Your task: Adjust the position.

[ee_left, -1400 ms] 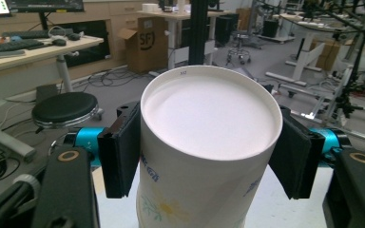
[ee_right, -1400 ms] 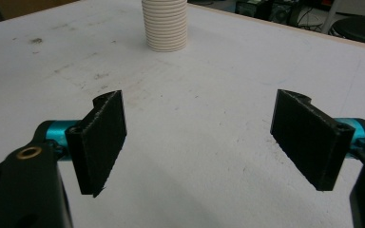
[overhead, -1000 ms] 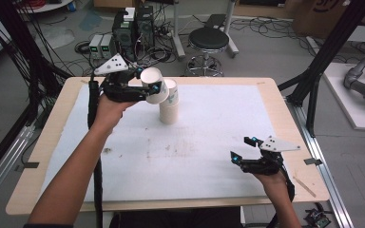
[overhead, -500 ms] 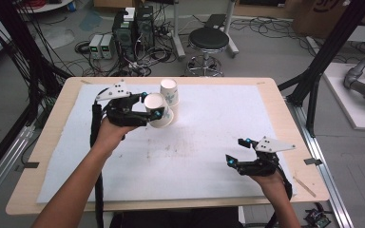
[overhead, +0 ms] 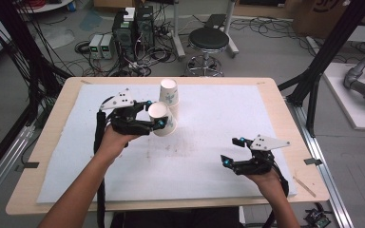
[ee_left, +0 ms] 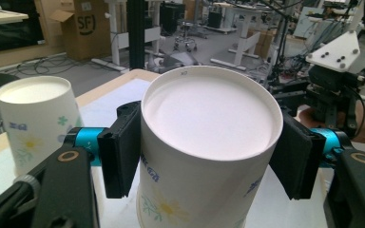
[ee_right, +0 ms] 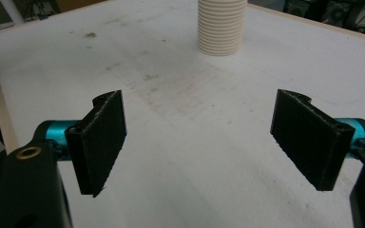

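Left gripper view: gripper (ee_left: 209, 156) clamping cup (ee_left: 209, 142) (inverted)

Even, bright indoor light — soft shadows, no glare — backgrounds slightly soft, near jaws blurred.

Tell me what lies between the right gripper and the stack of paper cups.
Nothing: in the right gripper view, only bare, lightly stained white mat lies between the open right gripper and the stack of paper cups.
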`<state>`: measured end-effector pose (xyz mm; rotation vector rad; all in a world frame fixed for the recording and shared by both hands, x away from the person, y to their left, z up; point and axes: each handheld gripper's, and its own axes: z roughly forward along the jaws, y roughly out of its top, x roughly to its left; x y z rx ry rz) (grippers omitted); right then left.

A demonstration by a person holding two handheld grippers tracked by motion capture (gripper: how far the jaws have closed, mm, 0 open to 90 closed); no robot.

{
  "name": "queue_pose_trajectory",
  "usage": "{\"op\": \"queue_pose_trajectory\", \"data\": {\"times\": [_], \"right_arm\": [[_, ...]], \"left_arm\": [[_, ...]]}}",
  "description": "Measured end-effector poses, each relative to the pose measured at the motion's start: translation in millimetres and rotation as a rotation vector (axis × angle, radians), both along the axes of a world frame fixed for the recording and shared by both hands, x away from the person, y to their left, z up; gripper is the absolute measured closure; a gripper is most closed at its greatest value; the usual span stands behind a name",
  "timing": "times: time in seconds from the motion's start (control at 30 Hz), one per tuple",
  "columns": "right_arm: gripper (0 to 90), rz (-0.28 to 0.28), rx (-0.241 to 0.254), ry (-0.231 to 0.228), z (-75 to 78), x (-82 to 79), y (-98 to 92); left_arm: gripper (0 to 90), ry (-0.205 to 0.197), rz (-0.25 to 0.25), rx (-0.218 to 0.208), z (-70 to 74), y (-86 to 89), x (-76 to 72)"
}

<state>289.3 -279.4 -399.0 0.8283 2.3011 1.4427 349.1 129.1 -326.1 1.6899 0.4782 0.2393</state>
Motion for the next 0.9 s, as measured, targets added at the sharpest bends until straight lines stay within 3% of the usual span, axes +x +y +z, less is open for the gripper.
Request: {"op": "queue_pose_trajectory", "data": {"times": [0.37, 0.6, 0.9], "right_arm": [[19.8, 0.122, 0.039, -0.005, 9.4, 10.9, 28.1], [19.8, 0.196, 0.051, -0.005, 9.4, 13.3, 47.3], [19.8, 0.262, 0.068, -0.008, 10.0, 10.5, 57.4]], "left_arm": [[33.6, 0.024, -0.091, 0.027, -15.0, -17.7, -7.0], [33.5, 0.041, -0.122, 0.043, -22.8, -30.2, -13.4], [33.5, 0.047, -0.205, 0.054, -32.4, -51.3, -20.4]]}}
